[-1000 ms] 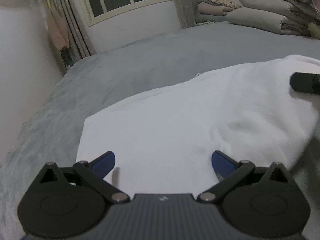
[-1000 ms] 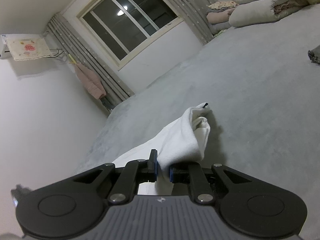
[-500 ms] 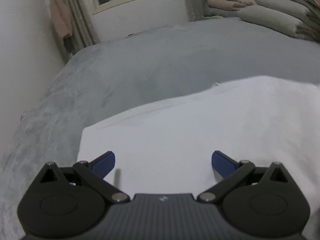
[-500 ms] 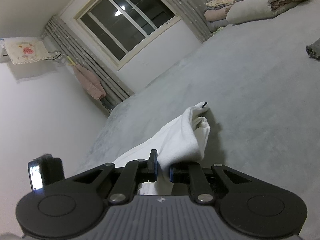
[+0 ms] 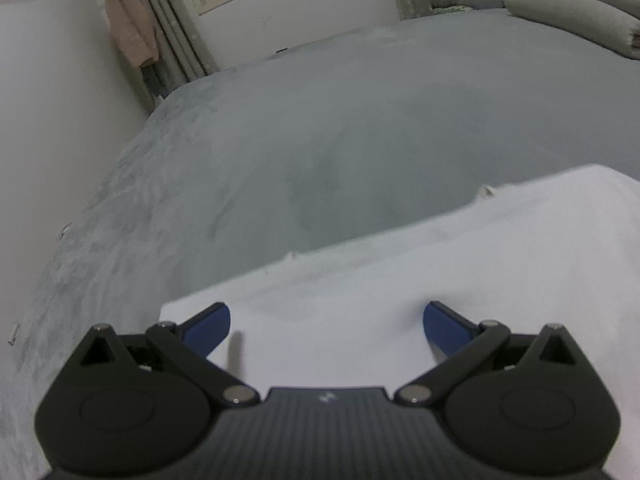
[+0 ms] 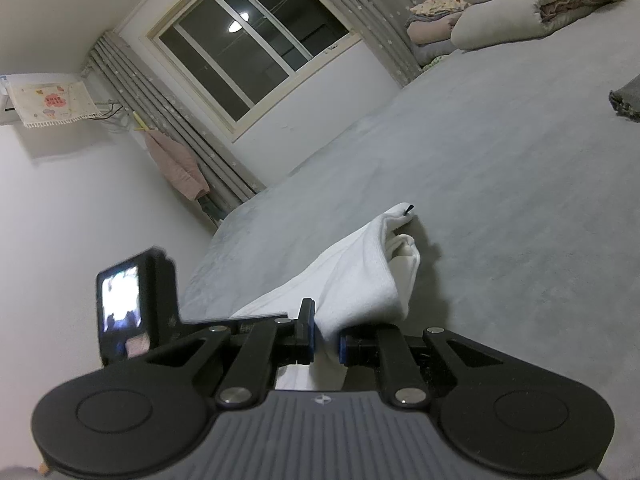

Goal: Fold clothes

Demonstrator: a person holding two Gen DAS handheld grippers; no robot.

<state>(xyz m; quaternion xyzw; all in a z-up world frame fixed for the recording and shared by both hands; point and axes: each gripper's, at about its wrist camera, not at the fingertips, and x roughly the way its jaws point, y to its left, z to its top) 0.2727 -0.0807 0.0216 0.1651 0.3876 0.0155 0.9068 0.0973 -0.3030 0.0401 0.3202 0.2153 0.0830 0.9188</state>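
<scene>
A white garment (image 5: 420, 272) lies spread on the grey bed (image 5: 320, 140). My left gripper (image 5: 326, 322) hovers over its near left corner, blue fingers wide apart with nothing between them. In the right wrist view the same white garment (image 6: 360, 276) rises in a bunched fold from my right gripper (image 6: 325, 340), which is shut on it. The fold's tip with a small dark tag points away over the bed. The left gripper's camera body (image 6: 128, 304) shows at the left of the right wrist view.
Stacked quilts and pillows (image 6: 520, 4) sit at the far right of the bed. A window (image 6: 248, 48) with grey curtains is on the far wall, a pink garment (image 6: 176, 164) hanging beside it. A grey cloth (image 6: 626, 98) lies at the right edge. A white wall borders the bed's left side.
The left gripper has moved left across the garment toward its left corner, still open. Its camera body has come into the right wrist view. The right gripper has kept still, holding the fold.
</scene>
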